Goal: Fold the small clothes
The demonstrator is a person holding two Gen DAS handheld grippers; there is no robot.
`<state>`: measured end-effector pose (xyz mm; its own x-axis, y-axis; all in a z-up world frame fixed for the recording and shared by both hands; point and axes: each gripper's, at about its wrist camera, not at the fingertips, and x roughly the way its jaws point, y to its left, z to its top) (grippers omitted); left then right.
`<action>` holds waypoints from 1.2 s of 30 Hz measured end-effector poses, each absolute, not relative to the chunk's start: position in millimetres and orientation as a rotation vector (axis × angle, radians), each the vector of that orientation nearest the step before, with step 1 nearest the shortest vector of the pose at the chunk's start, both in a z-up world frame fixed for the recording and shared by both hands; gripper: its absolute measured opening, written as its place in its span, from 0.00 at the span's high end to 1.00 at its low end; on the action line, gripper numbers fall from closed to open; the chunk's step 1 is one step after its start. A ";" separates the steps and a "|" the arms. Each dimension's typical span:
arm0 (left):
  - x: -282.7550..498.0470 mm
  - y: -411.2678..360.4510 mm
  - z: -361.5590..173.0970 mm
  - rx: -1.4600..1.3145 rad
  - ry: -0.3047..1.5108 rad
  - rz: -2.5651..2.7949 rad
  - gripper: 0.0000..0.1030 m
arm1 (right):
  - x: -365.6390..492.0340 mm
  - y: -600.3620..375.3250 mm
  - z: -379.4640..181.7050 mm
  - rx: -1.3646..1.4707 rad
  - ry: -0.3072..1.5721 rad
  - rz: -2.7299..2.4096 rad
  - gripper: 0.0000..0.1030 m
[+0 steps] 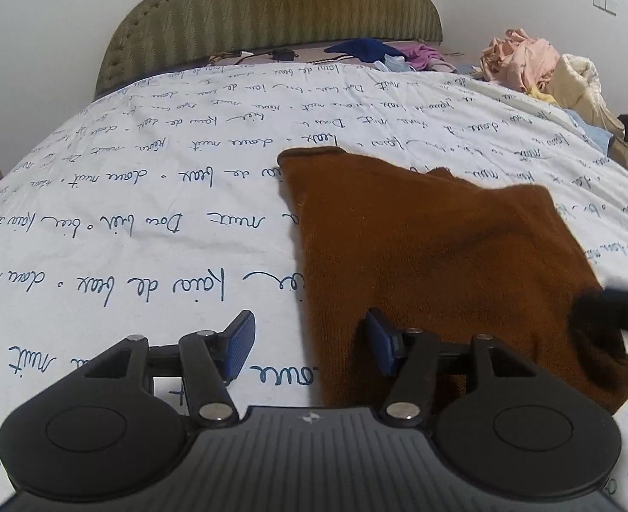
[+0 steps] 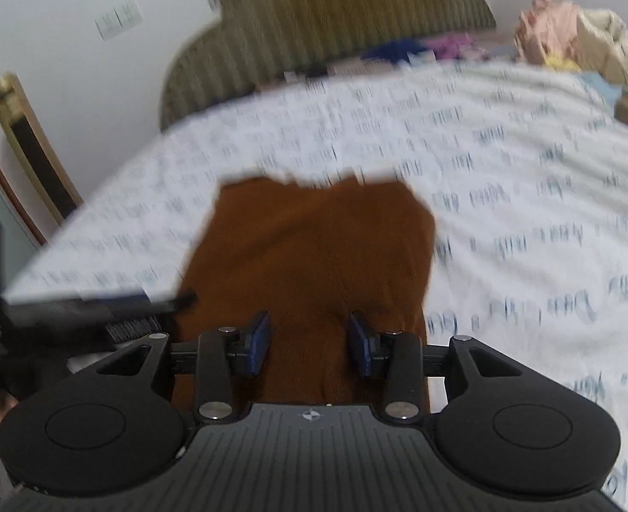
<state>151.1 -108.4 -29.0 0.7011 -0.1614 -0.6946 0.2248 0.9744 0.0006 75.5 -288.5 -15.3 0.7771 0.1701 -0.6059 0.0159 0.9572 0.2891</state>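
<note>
I have the brown knit garment lying flat on the bed, on the white cover printed with handwriting, partly folded from what I can judge by its doubled far edge. My left tongs stand wide apart and hold nothing, straddling the garment's left edge near its near corner. My right tongs are also parted, hovering low over the near end of the cloth; that view is blurred, so I can't tell whether the pads touch it. The knit looks soft, light and limp, likely to sag and drag on the cover, so I'd pinch both layers together at the near corners and lift evenly. A heap of other clothes sits well apart by the headboard.
</note>
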 end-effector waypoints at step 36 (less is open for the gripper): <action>232.0 -111.0 -12.2 0.086 0.835 -0.312 0.32 | 163.1 -346.7 -10.9 0.369 0.702 0.067 0.37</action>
<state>232.0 -111.0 -12.2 0.6284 -0.2385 -0.7405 0.3056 0.9510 -0.0470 163.1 -346.7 -10.9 0.7644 0.1832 -0.6181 0.0624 0.9333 0.3537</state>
